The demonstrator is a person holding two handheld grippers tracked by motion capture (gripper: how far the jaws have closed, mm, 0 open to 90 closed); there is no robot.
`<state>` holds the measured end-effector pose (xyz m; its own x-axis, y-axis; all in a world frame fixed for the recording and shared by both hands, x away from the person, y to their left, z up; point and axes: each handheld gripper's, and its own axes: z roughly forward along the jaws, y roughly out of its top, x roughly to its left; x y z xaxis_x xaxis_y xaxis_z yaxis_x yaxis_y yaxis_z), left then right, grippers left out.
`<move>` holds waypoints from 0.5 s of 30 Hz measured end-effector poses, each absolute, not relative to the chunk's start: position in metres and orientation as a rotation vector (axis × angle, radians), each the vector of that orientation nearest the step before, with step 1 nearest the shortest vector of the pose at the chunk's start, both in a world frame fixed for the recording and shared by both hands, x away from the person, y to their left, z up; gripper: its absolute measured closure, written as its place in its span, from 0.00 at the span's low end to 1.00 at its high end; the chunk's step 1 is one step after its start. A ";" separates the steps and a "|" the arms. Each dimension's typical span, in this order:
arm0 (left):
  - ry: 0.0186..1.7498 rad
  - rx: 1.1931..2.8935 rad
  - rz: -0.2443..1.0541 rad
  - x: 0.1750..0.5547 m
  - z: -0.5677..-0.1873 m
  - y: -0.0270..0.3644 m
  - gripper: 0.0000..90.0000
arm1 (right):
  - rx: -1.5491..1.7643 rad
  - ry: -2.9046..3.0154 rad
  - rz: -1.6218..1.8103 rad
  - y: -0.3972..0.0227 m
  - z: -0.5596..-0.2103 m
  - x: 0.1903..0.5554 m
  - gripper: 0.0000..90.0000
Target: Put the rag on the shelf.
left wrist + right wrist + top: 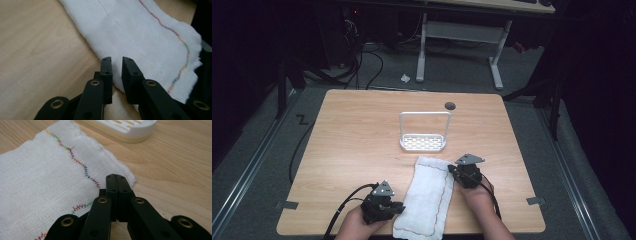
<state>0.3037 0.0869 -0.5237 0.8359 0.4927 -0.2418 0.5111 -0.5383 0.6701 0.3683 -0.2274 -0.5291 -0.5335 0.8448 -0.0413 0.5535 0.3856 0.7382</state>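
A white gauze cloth (pixel 427 197) with a coloured zigzag stitch near its border lies flat on the wooden table (pixel 357 135), long side running away from me. My left gripper (pixel 399 207) sits at the cloth's near left edge. In the left gripper view this gripper (pixel 117 60) shows a narrow gap between its jaws, tips over the edge of the cloth (pixel 140 32). My right gripper (pixel 452 170) is at the cloth's far right corner. In the right gripper view it (pixel 116 177) has both jaws pressed together over the border of the cloth (pixel 37 175), which stays flat.
A white slotted tray with a tall loop handle (pixel 424 143) stands just beyond the cloth; its rim (pixel 127 128) is close ahead of the right gripper. A round cable hole (pixel 450 105) sits near the far edge. Tape tabs (pixel 536 200) mark the front corners.
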 end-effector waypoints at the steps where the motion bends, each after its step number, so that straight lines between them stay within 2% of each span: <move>1: 0.751 2.182 0.024 0.311 -0.519 0.088 0.88 | 1.214 2.230 0.974 -0.229 -0.526 0.366 1.00; 3: 0.767 2.141 0.072 0.322 -0.515 0.085 0.88 | 1.213 2.205 1.026 -0.235 -0.520 0.360 1.00; 8: 0.732 2.159 0.091 0.344 -0.519 0.061 0.88 | 1.250 2.229 1.044 -0.245 -0.521 0.342 1.00; 15: 0.689 2.210 0.052 0.340 -0.529 0.051 0.92 | 1.245 2.287 1.068 -0.240 -0.526 0.330 1.00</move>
